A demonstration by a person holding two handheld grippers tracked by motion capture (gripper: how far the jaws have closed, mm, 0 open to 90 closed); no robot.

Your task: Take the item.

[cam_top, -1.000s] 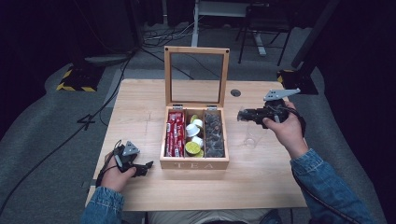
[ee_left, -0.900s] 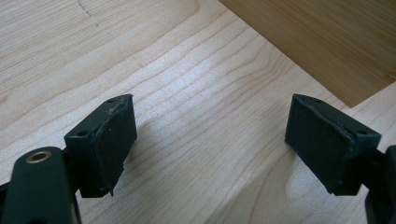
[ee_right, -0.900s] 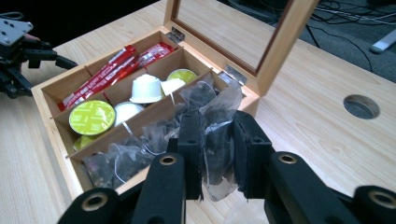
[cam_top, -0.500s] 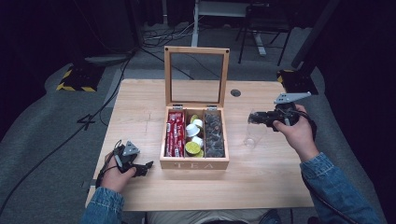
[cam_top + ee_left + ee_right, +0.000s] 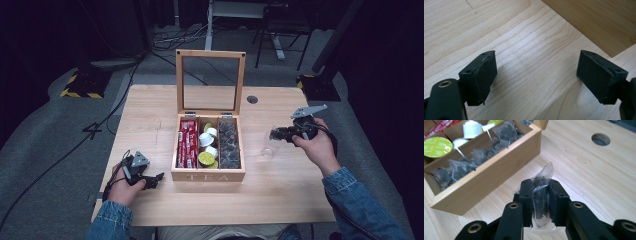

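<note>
With the wooden tea box (image 5: 208, 172) as our landmark, its glass-paned lid (image 5: 210, 82) standing upright at the far edge, we locate every item by reference to it. To the right of the box, the right gripper (image 5: 541, 195) pinches a translucent tea bag (image 5: 541, 191) between its fingers (image 5: 527, 202); the pads press on both faces of the bag, whose tip rises above them. In the high view the right gripper (image 5: 279, 134) hangs just above a clear glass (image 5: 268, 148) that stands on the surface (image 5: 280, 195), near the right wall of the box but apart from it. Inside the box, the left compartment holds red sachets (image 5: 187, 144), the middle one white and green capsules (image 5: 206, 149), and the right one dark tea bags (image 5: 229, 145) like the one held. Near the front left corner of the box, the left gripper (image 5: 152, 178) rests low on the surface, its fingers (image 5: 482, 75) spread wide with only bare wood between them. A round cable hole (image 5: 252, 99) lies beyond the right rear corner of the box.
</note>
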